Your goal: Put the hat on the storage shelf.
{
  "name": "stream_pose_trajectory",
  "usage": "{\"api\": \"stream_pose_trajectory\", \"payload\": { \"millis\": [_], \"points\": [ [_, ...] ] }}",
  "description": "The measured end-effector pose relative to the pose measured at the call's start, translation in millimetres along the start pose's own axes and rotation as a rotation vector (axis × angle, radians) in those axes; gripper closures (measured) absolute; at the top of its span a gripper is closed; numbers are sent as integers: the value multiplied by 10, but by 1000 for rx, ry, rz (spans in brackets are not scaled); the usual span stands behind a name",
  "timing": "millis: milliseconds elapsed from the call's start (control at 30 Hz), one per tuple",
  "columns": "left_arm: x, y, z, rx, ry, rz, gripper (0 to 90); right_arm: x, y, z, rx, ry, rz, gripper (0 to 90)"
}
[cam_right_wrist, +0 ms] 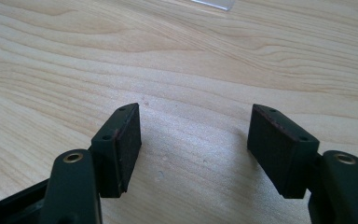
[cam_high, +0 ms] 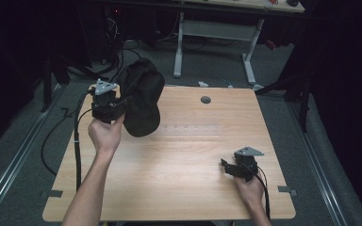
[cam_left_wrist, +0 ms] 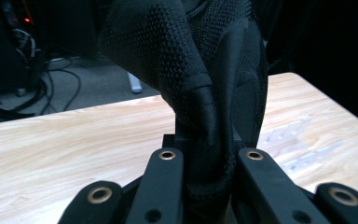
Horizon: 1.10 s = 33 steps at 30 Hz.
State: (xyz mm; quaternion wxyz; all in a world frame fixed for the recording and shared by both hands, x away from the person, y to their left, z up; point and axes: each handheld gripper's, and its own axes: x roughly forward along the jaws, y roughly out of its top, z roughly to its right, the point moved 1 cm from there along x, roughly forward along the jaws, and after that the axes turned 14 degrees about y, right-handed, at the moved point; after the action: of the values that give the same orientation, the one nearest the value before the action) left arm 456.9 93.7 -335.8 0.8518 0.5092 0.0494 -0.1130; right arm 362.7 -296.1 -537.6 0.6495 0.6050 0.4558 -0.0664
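Left gripper (cam_high: 115, 104) pinching black cap (cam_high: 141, 96) fabric, cap lifted off counter (cam_high: 188, 155), hanging just beyond jaws. Right gripper (cam_right_wrist: 193, 140) spread, idle, low over bare wood. Pickup done, placing left imo.

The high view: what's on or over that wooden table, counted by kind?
Black cap, held up by the left gripper: 1
Handheld grippers, the left one and the right gripper, which is open: 2
Total: 3
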Motion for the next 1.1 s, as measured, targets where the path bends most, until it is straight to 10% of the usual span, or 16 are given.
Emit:
{"api": "stream_pose_trajectory", "payload": {
  "millis": [1100],
  "points": [
    [369,-250,144,95,106,15,841,0,0,-3,-1,0,-1,348]
  ]
}}
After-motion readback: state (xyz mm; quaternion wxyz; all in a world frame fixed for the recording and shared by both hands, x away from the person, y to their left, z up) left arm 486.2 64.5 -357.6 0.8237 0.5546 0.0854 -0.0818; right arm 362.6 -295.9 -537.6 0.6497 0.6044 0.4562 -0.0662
